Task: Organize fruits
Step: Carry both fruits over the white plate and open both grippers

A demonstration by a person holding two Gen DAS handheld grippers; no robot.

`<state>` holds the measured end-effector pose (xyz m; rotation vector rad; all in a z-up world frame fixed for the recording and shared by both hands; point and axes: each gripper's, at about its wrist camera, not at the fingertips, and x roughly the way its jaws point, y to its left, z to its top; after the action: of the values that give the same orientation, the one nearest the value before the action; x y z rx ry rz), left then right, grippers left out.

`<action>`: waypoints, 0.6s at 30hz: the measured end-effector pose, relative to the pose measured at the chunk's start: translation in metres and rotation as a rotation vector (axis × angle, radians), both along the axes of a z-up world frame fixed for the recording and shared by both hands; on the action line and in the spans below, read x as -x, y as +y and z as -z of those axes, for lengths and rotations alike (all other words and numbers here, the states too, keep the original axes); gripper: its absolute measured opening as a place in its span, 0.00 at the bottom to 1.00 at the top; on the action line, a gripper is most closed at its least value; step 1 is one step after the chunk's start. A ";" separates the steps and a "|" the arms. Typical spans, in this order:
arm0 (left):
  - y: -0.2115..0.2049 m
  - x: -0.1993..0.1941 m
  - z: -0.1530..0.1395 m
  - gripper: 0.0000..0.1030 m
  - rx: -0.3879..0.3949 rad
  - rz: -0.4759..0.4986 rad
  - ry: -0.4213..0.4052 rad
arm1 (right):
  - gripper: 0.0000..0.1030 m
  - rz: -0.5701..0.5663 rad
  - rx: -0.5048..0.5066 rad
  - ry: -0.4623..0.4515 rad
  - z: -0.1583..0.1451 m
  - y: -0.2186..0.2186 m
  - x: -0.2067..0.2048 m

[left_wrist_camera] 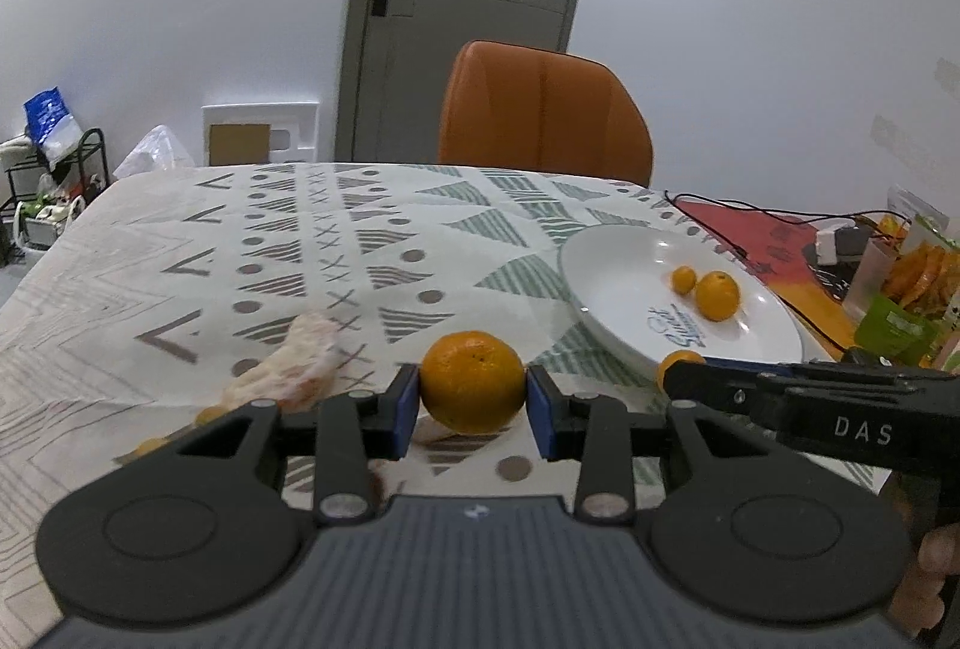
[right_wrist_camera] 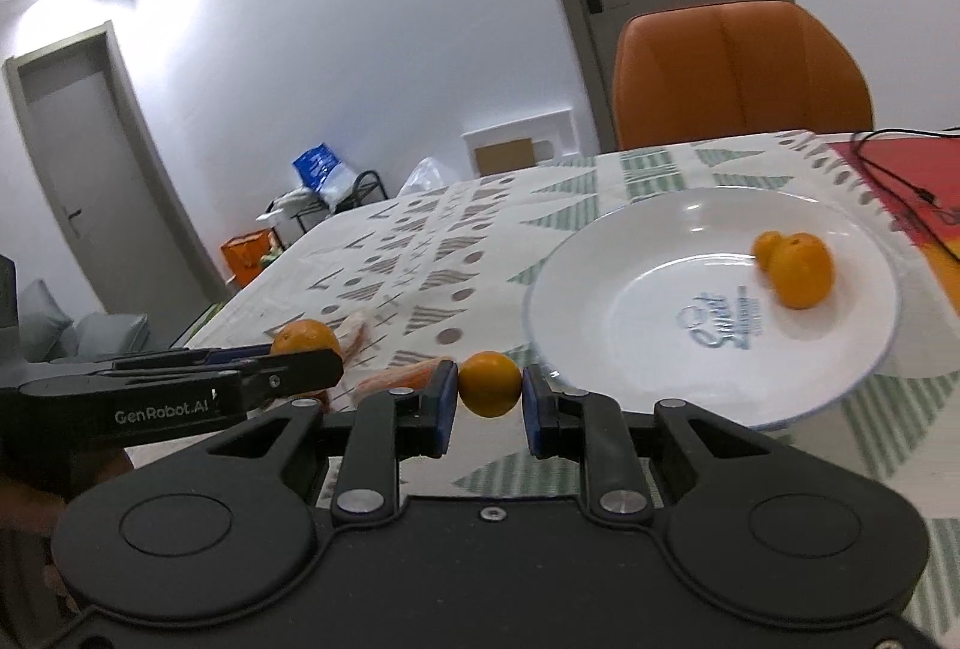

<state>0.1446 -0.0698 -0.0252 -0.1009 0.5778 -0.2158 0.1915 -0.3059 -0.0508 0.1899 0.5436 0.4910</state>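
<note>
The left hand-held gripper (left_wrist_camera: 473, 401) clamps a large orange (left_wrist_camera: 472, 382) at frame centre; the right hand-held gripper (right_wrist_camera: 491, 400) pinches a small orange (right_wrist_camera: 490, 384). The plate (right_wrist_camera: 606, 325), at right, carries two oranges (right_wrist_camera: 795, 268) that overlap and blur. A plastic bag (left_wrist_camera: 288, 370) lies crumpled on the desk (left_wrist_camera: 150, 253), partly hidden.

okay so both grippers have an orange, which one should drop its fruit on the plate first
Right. The right gripper holds its small orange right at the plate rim. The left gripper, with the bigger orange, sits farther away.
</note>
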 end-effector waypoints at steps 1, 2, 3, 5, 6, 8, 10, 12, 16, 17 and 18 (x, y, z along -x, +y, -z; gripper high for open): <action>-0.005 -0.001 0.000 0.36 -0.004 0.005 -0.002 | 0.21 0.009 -0.003 -0.002 0.000 -0.004 0.000; -0.009 -0.002 -0.001 0.36 -0.009 0.011 -0.003 | 0.21 0.016 -0.007 -0.003 0.000 -0.007 0.000; -0.012 -0.003 -0.001 0.36 -0.012 0.017 -0.004 | 0.21 0.025 -0.011 -0.004 0.001 -0.012 0.001; -0.020 -0.005 -0.002 0.36 -0.018 0.030 -0.004 | 0.21 0.042 -0.019 -0.004 0.002 -0.020 0.001; -0.024 -0.006 -0.002 0.36 -0.020 0.035 -0.004 | 0.21 0.050 -0.023 -0.005 0.002 -0.024 0.000; -0.031 -0.009 -0.002 0.36 -0.029 0.044 -0.006 | 0.21 0.066 -0.030 -0.005 0.004 -0.032 0.000; -0.038 -0.013 -0.003 0.36 -0.036 0.055 -0.007 | 0.21 0.082 -0.037 -0.004 0.005 -0.040 -0.001; -0.044 -0.016 -0.003 0.36 -0.040 0.069 -0.006 | 0.21 0.096 -0.043 -0.004 0.006 -0.048 -0.001; -0.055 -0.023 -0.003 0.36 -0.050 0.083 -0.006 | 0.21 0.124 -0.055 -0.004 0.009 -0.064 -0.003; -0.057 -0.024 -0.003 0.36 -0.052 0.084 -0.006 | 0.21 0.131 -0.057 -0.004 0.009 -0.068 -0.004; -0.059 -0.026 -0.003 0.36 -0.055 0.085 -0.006 | 0.21 0.138 -0.059 -0.005 0.010 -0.071 -0.003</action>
<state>0.1707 -0.1291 -0.0219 -0.0226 0.5823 -0.2822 0.1949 -0.3772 -0.0603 0.2809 0.5079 0.3736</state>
